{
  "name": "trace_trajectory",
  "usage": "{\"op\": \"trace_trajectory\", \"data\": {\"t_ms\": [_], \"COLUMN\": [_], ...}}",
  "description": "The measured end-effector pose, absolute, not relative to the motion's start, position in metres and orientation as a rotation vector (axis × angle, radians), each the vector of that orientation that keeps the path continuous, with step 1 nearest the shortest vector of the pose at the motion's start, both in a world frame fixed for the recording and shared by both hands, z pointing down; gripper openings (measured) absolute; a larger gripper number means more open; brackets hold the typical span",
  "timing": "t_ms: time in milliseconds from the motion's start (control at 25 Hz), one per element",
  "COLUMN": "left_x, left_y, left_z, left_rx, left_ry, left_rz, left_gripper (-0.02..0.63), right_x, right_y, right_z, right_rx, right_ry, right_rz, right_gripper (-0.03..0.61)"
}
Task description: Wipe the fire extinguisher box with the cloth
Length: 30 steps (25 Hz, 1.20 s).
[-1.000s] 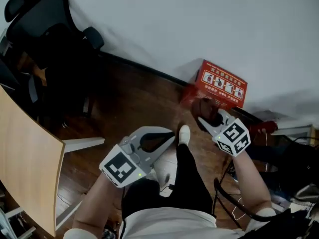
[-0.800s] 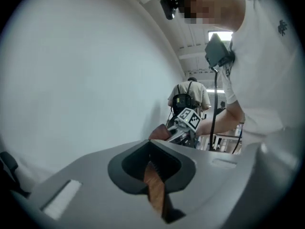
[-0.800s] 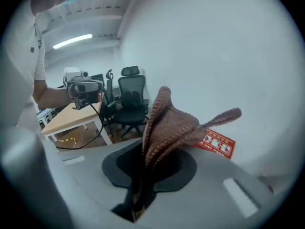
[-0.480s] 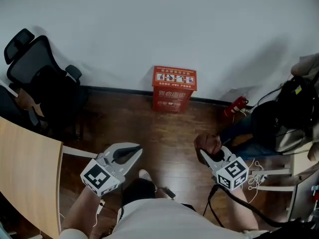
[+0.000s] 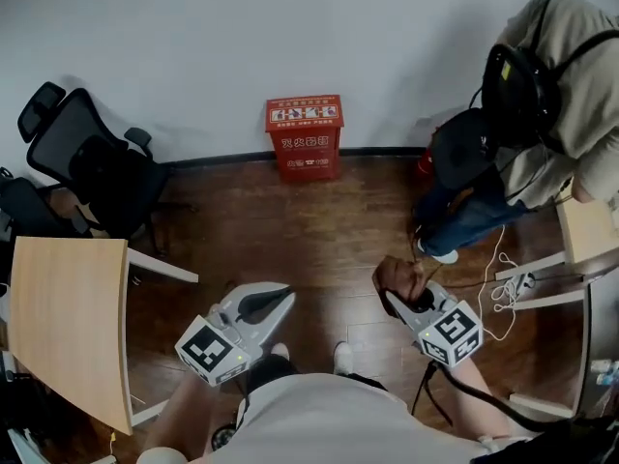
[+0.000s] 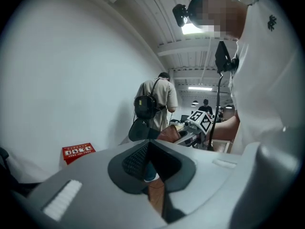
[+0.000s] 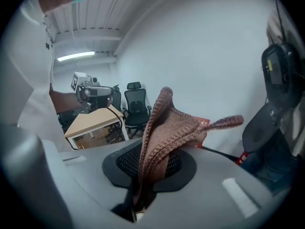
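Note:
The red fire extinguisher box [image 5: 304,135] stands on the wooden floor against the white wall, well ahead of both grippers. It shows small in the left gripper view [image 6: 78,151], and only its edge [image 7: 204,124] peeks out behind the cloth in the right gripper view. My right gripper [image 5: 401,296] is shut on a brown knitted cloth [image 5: 397,276], which bunches up out of the jaws [image 7: 164,132]. My left gripper [image 5: 286,293] is shut with nothing in it, its pads [image 6: 136,159] meeting. Both grippers hover low over the floor.
A person with a black backpack [image 5: 546,75] stands at the right near the wall, also seen in the left gripper view [image 6: 155,101]. A black office chair [image 5: 87,158] and a wooden desk [image 5: 68,322] are at the left. White cables [image 5: 503,283] lie at the right.
The box now sits much farther from the grippers: a second ago the right gripper with the cloth was at the box. The person with the backpack has come into view.

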<state>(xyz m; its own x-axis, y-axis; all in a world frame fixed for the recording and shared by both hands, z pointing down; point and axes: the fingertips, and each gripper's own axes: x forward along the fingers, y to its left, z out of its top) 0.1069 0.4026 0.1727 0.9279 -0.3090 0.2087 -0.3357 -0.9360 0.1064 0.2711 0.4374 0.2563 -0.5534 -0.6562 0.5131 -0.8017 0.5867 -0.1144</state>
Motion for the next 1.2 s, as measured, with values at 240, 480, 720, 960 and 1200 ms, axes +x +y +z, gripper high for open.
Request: {"op": "trace_trajectory", "data": {"t_ms": [240, 480, 720, 960, 1200], "left_x": [0.097, 0.045, -0.006, -0.043, -0.075], "left_y": [0.438, 0.447, 0.447, 0.447, 0.456], "left_z": [0.161, 0.162, 0.168, 0.167, 0.169], "left_rx": [2.995, 2.990, 2.967, 2.986, 3.006], "left_ry": [-0.416, -0.452, -0.476, -0.478, -0.446], "left_rz": [0.264, 0.264, 0.254, 0.245, 0.244], "left_gripper": [0.000, 0.000, 0.000, 0.000, 0.000], "right_x": [0.259, 0.201, 0.150, 0.119, 0.088], "right_y": [0.495, 0.494, 0.484, 0.484, 0.492], "right_z": [0.233, 0.211, 0.201, 0.202, 0.198], "right_rx": [1.286, 1.286, 1.262, 1.285, 1.300], "right_ry": [-2.397, -2.415, -2.430, -2.407, -2.409], "right_rz": [0.458, 0.335, 0.276, 0.259, 0.251], "right_gripper": [0.054, 0.052, 0.052, 0.052, 0.052]}}
